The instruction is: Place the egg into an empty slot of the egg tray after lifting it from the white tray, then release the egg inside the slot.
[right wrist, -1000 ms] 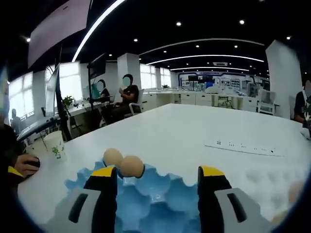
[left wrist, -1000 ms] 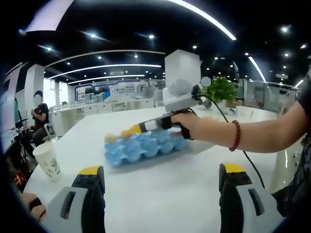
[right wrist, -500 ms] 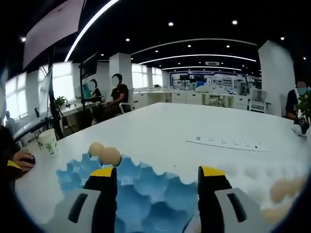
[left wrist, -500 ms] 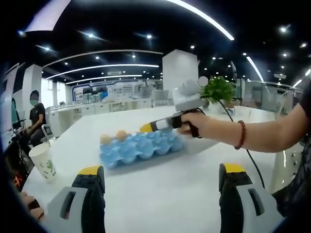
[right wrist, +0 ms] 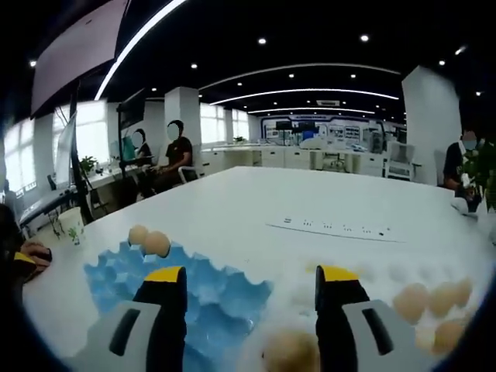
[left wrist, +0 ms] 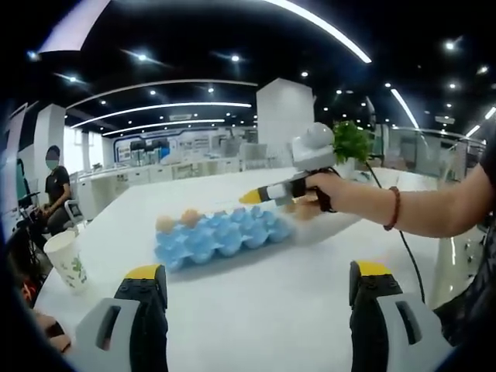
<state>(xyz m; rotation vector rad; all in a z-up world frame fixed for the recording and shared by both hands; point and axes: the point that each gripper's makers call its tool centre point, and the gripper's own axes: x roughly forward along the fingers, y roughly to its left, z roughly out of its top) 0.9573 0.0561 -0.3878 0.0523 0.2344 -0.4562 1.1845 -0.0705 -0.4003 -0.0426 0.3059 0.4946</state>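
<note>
The blue egg tray (left wrist: pixel 217 236) lies mid-table with two eggs (left wrist: pixel 164 224) in slots at its left end. A hand holds my right gripper (left wrist: pixel 256 195) above the tray's right end. My left gripper (left wrist: pixel 256 288) hangs over bare table nearer to me, open and holding nothing. In the right gripper view the blue egg tray (right wrist: pixel 209 291) is at lower left, its two eggs (right wrist: pixel 156 243) at the far corner. The white tray (right wrist: pixel 364 275) is at right with several eggs (right wrist: pixel 409 302). One egg (right wrist: pixel 291 353) lies low between the wide-apart jaws of my right gripper (right wrist: pixel 250 294), untouched.
A paper cup (left wrist: pixel 68 260) stands at the table's left edge, also the paper cup (right wrist: pixel 74 225) in the right gripper view. A white power strip (right wrist: pixel 333 227) lies farther along the table. A potted plant (left wrist: pixel 353 139) stands behind. People sit at desks beyond the table.
My right gripper has swung right, from above the blue tray toward the white tray, whose eggs have come into its view. The left gripper has stayed put.
</note>
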